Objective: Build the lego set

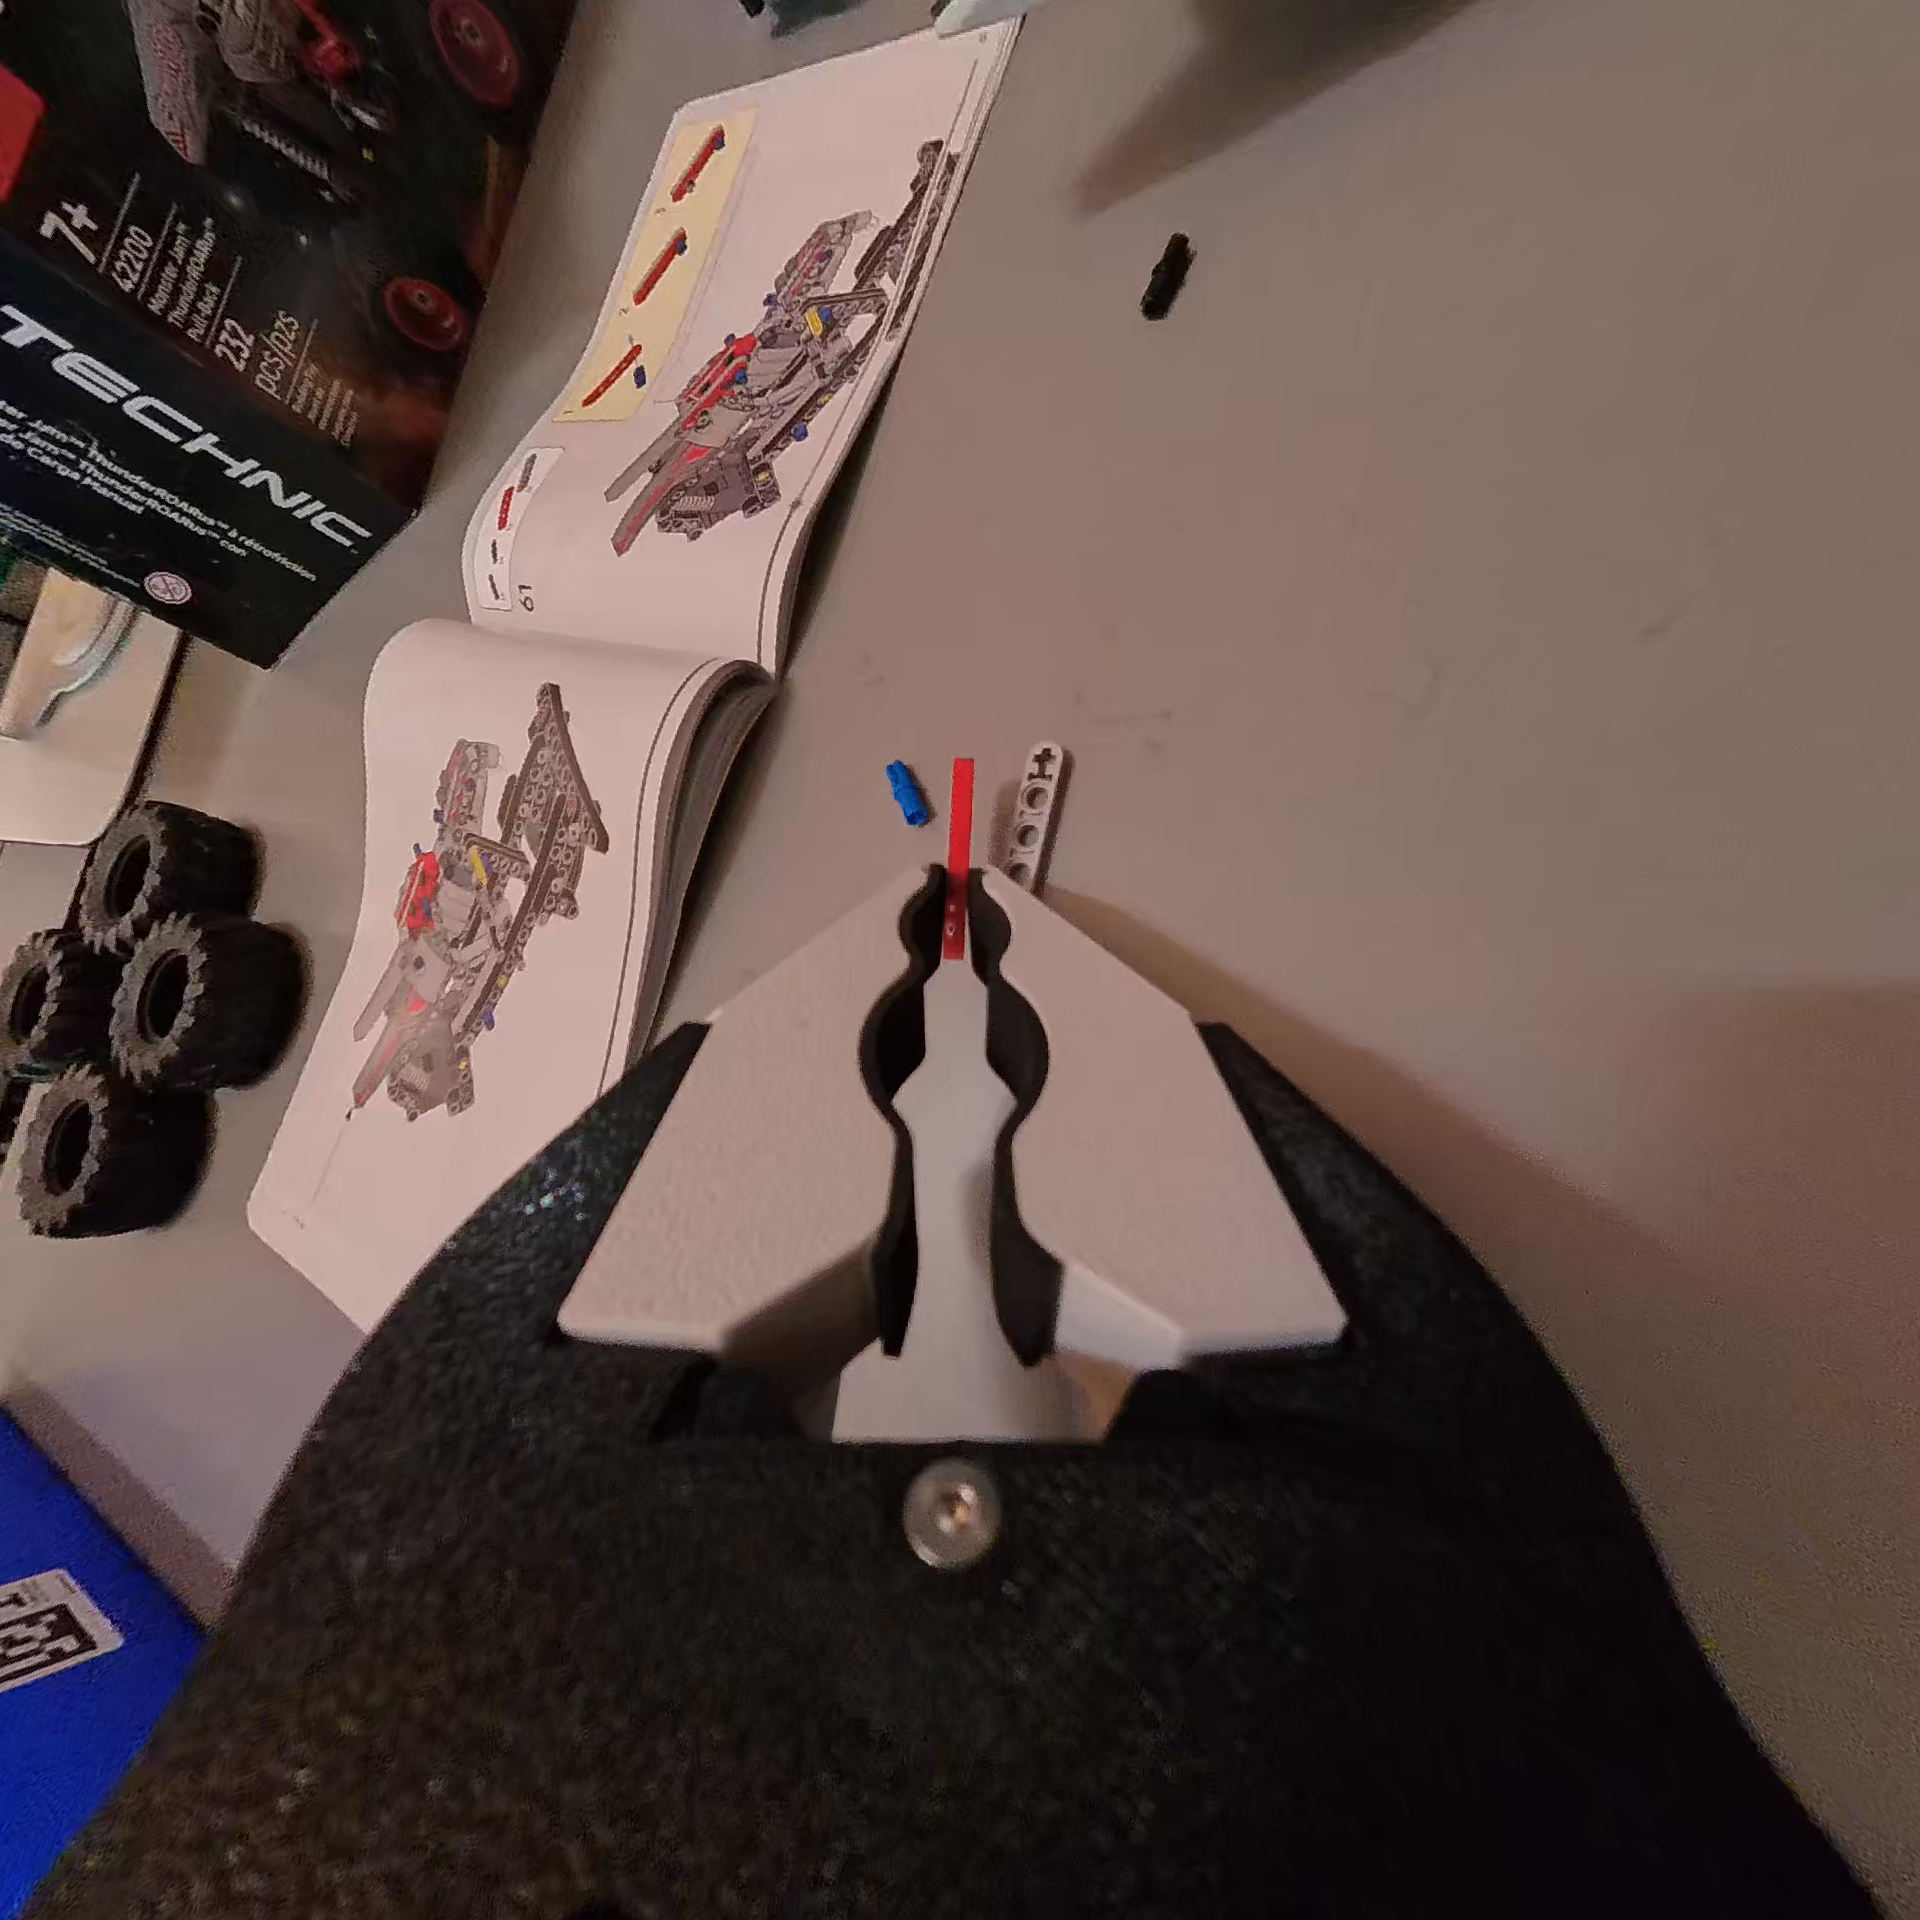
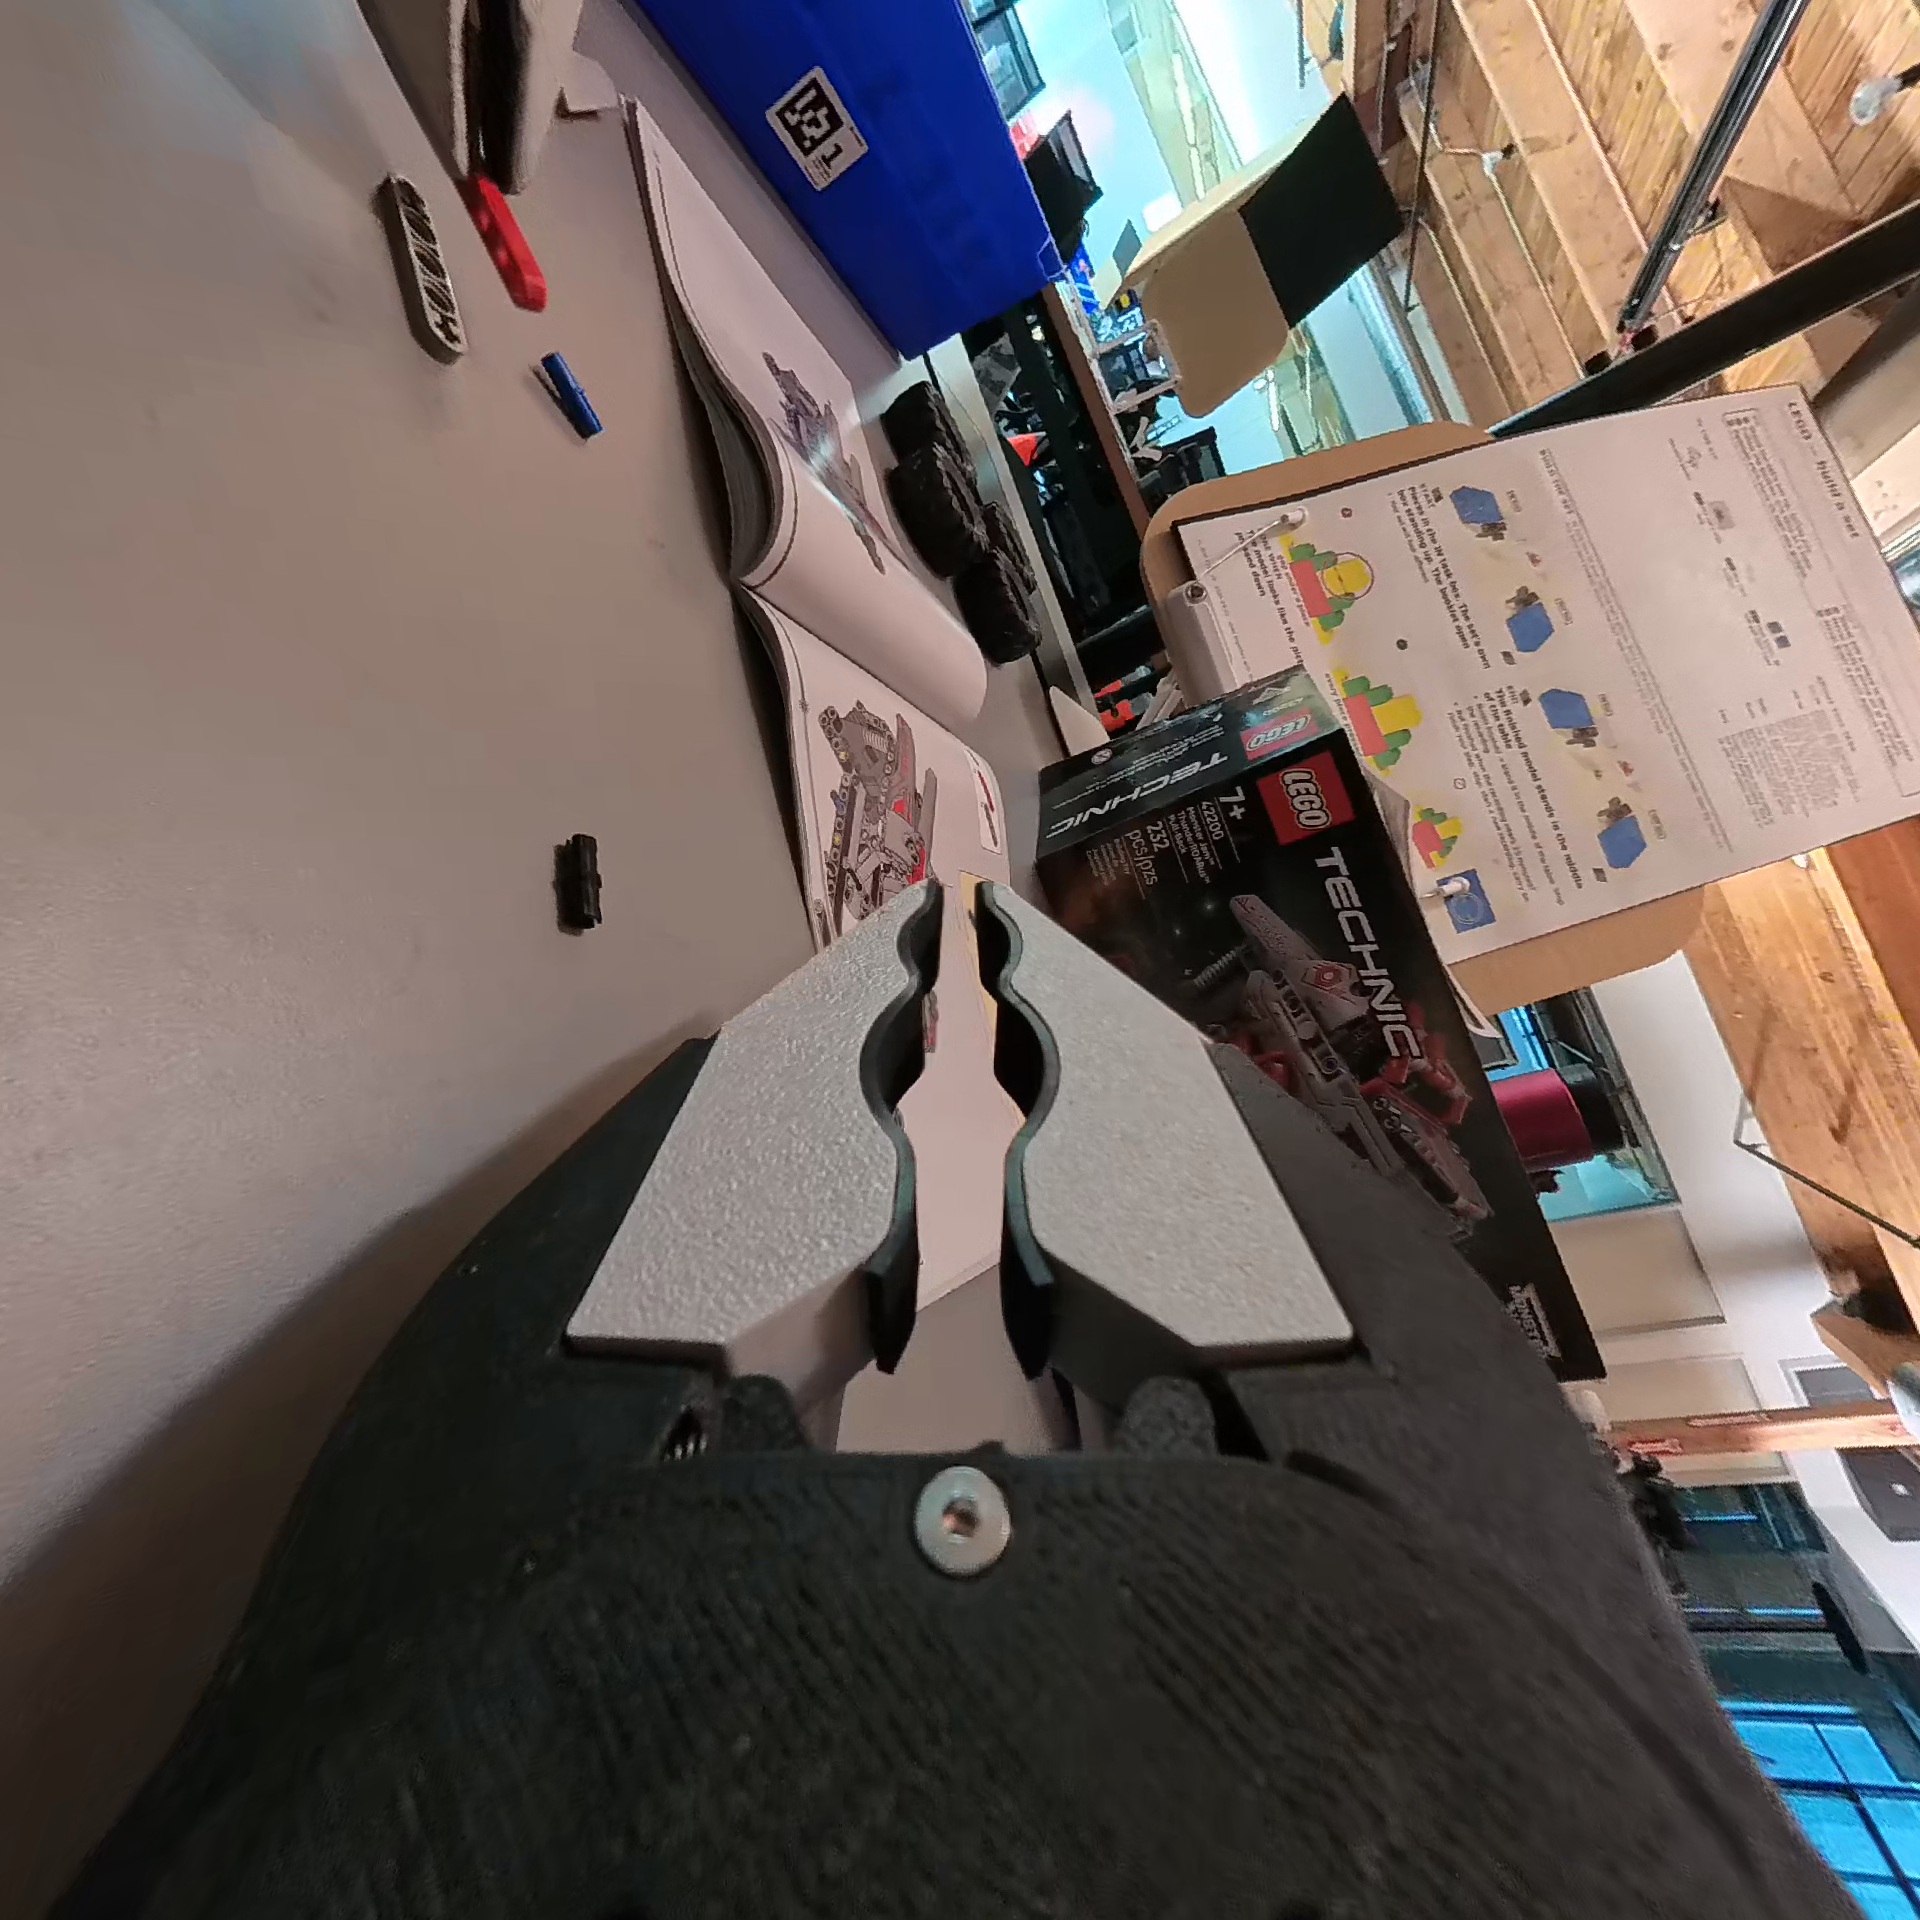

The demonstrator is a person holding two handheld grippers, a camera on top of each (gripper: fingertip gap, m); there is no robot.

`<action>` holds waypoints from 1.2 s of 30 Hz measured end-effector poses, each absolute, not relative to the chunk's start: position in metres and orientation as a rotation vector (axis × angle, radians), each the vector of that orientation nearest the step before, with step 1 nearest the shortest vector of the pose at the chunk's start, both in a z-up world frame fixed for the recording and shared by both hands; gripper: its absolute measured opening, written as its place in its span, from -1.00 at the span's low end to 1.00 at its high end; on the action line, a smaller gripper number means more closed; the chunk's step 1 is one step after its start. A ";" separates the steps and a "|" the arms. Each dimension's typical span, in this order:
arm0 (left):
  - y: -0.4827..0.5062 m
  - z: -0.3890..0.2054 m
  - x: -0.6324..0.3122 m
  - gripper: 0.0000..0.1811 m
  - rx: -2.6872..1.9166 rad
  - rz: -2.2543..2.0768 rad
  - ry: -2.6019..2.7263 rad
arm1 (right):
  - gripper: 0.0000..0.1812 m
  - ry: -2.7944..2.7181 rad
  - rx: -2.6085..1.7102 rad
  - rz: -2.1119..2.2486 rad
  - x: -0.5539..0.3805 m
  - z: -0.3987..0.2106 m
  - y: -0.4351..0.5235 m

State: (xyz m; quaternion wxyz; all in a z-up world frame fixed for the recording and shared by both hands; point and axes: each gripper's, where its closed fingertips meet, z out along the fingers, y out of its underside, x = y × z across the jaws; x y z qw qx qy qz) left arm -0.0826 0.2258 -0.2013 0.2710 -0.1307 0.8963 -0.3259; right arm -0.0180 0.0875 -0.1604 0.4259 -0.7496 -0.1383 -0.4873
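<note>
Lego red beam (image 1: 960,831) sits pinched on edge in the left gripper (image 1: 956,883); the right gripper (image 2: 961,904) hovers nearly closed, empty. Next, I judge: fetch the blue pin (image 1: 905,793) and press it in.

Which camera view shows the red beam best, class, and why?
The left wrist view: the red beam sits centred, pinched edge-on between the left gripper fingertips. The right wrist view shows its broad face, but far off at the frame's edge.

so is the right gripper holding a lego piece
No, the right gripper has nothing between its slightly parted fingertips; the black pin lies on the table beside it.
</note>
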 end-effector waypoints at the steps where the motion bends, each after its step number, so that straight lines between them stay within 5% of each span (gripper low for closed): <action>1: 0.226 -0.203 -0.082 -0.99 -0.347 -0.863 2.416 | -0.95 -0.342 -1.877 -1.215 -0.017 -0.161 0.087; 24: 0.214 -0.206 -0.091 -0.79 -0.234 -0.900 2.464 | -0.94 -0.358 -1.937 -1.123 -0.020 -0.175 0.091; 36: 0.212 -0.212 -0.097 -0.97 -0.186 -0.861 2.536 | -0.94 -0.368 -1.954 -1.122 -0.019 -0.179 0.091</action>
